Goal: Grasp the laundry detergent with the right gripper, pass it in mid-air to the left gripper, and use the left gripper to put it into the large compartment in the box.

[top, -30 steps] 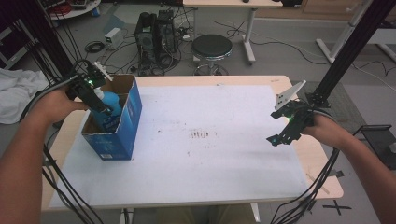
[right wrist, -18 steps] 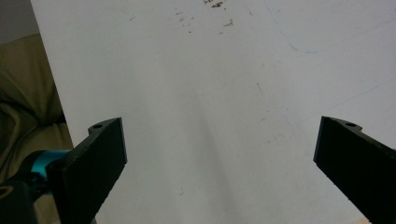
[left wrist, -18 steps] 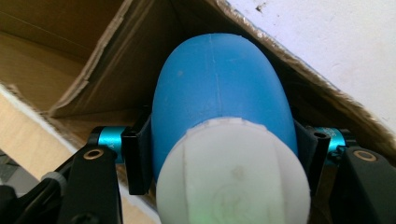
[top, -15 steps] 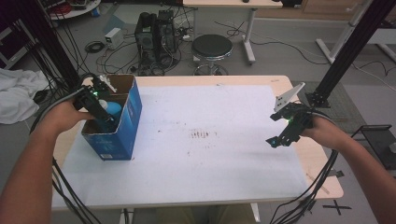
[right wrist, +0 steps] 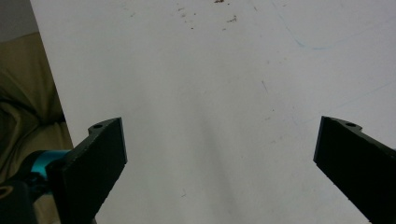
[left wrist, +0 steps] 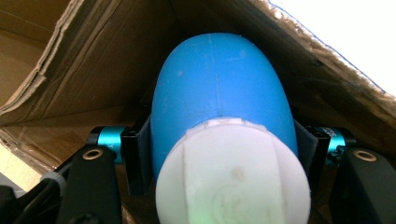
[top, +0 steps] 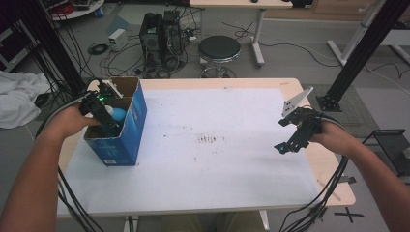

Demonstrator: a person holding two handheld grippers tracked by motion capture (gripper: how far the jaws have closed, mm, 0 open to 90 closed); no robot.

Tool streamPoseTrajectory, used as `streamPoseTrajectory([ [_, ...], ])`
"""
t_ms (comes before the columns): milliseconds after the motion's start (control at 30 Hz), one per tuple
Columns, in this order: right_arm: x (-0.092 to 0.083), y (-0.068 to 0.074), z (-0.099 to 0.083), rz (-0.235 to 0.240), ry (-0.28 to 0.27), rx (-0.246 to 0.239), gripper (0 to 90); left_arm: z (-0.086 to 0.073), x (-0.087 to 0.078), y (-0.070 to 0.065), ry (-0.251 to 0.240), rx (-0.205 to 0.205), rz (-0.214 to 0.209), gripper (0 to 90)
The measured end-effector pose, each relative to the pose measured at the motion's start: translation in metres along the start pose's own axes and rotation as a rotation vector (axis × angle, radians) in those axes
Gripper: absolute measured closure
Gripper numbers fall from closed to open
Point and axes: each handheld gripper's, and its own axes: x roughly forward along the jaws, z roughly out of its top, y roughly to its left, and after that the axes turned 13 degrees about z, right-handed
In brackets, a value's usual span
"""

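Observation:
A blue bottle [left wrist: 219,93] with a white cap [left wrist: 233,172] is clamped between the jaws of my left gripper [left wrist: 224,149], which press on its two sides. In the high view my left gripper [top: 110,124] reaches down into an open cardboard box [top: 126,137] with blue outer walls at the table's left side. The blue bottle [top: 118,115] is inside the box, with brown box walls [left wrist: 107,60] around it. Far to the right, my right gripper [top: 284,135] hovers open over the white table cover. Nothing is between the jaws of my right gripper [right wrist: 219,154].
The table [top: 212,159] carries a white sheet with small brown stains [top: 208,140] at its middle. Cables hang off both grippers at the front corners. Behind the table stand a black stool [top: 220,48] and a computer tower [top: 159,34]; a black frame post [top: 358,53] rises at the back right.
My left gripper has sunk lower into the box with the blue bottle in its grip. The right gripper has stayed where it was.

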Motion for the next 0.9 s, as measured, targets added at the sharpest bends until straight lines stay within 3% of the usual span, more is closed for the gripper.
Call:
streamPoseTrajectory([
  [33,0.0,0.0,0.0,0.001,-0.003,0.001,1.5,0.001,-0.003,0.005,0.041,0.072,-0.006,37.1],
  [100,0.0,0.0,0.0,-0.002,-0.008,0.001,1.6,0.0,0.0,0.002,0.015,0.018,-0.007,37.1],
  [133,0.0,0.001,0.0,0.0,-0.008,0.002,1.6,0.0,-0.001,0.005,0.027,0.038,-0.006,37.1],
  [267,0.0,0.001,0.0,0.001,-0.008,-0.004,1.6,0.0,-0.001,0.006,0.03,0.033,-0.015,36.9],
  [300,0.001,0.001,0.0,0.001,-0.007,0.0,1.5,-0.001,0.002,0.001,-0.01,-0.043,-0.018,36.9],
  [433,0.002,0.0,-0.001,-0.001,-0.008,0.006,1.5,-0.002,0.001,0.002,-0.021,-0.07,-0.023,34.2],
  [500,0.001,0.0,-0.001,0.001,-0.009,0.004,1.5,-0.002,-0.001,0.004,-0.022,-0.056,-0.019,34.1],
  [800,0.002,0.001,0.0,-0.001,-0.009,0.0,1.6,-0.003,-0.014,0.007,-0.045,-0.066,-0.011,30.6],
  [900,0.001,0.002,-0.001,-0.002,-0.008,-0.005,1.5,-0.002,-0.019,0.008,-0.04,-0.043,-0.004,30.6],
])
